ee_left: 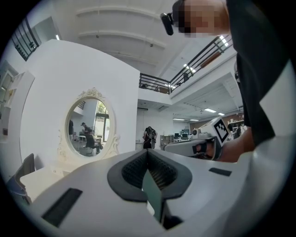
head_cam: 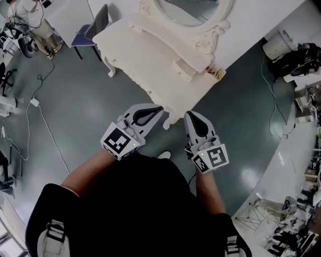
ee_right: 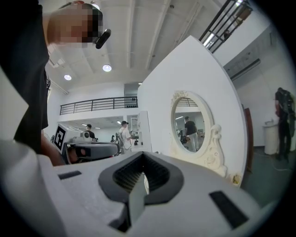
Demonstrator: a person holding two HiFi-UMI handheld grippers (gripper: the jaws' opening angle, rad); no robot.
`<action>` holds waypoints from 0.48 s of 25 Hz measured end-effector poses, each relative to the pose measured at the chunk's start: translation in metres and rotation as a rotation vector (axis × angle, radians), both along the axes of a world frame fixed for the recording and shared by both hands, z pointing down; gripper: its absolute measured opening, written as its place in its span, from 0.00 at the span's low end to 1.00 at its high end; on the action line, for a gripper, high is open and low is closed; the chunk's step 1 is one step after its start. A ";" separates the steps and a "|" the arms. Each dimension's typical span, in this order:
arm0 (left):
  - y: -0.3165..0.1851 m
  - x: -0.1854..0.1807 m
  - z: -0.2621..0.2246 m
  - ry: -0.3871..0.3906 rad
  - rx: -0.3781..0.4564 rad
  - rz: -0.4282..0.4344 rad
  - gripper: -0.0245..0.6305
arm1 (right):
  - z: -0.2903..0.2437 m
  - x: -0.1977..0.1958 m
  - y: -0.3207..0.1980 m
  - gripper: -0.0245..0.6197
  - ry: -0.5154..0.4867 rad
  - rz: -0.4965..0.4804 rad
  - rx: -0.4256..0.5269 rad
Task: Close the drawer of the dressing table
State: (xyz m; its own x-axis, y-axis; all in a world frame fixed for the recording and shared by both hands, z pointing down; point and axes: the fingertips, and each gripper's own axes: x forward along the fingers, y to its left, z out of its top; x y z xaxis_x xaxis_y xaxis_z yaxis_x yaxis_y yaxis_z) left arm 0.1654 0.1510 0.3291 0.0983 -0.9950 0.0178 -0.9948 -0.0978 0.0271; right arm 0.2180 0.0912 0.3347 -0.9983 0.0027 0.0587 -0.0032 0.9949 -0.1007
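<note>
The cream dressing table [head_cam: 150, 55] with its oval mirror [head_cam: 188, 10] stands against the white wall ahead of me. A small drawer [head_cam: 184, 69] in the raised box on its top seems to stick out a little toward me. My left gripper [head_cam: 158, 109] is shut and empty, its tips just short of the table's near corner leg [head_cam: 170, 120]. My right gripper [head_cam: 190, 116] is also shut and empty, just right of that corner. The mirror shows in the left gripper view [ee_left: 90, 122] and in the right gripper view [ee_right: 192, 122], beyond the shut jaws.
A blue chair [head_cam: 93, 30] stands at the table's far left end. Cables and a white power strip [head_cam: 34, 102] lie on the grey floor at left. A white bin [head_cam: 277, 46], a black bag [head_cam: 297, 60] and a cluttered white counter [head_cam: 296, 165] line the right side.
</note>
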 end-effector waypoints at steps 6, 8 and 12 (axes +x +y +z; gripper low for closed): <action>0.014 -0.054 -0.002 0.017 0.008 0.057 0.03 | -0.002 -0.055 0.024 0.04 0.023 0.036 0.006; 0.019 -0.073 0.000 0.019 0.009 0.071 0.03 | -0.002 -0.073 0.032 0.04 0.028 0.049 0.010; 0.032 -0.116 0.007 0.030 0.008 0.102 0.03 | 0.004 -0.114 0.047 0.04 0.037 0.085 0.008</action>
State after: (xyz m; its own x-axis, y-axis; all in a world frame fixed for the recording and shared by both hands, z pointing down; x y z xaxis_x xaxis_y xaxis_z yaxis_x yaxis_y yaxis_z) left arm 0.0499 0.1826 0.3358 0.1991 -0.9800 0.0057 -0.9785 -0.1985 0.0561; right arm 0.1037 0.1383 0.3386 -0.9921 -0.0823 0.0950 -0.0909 0.9917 -0.0911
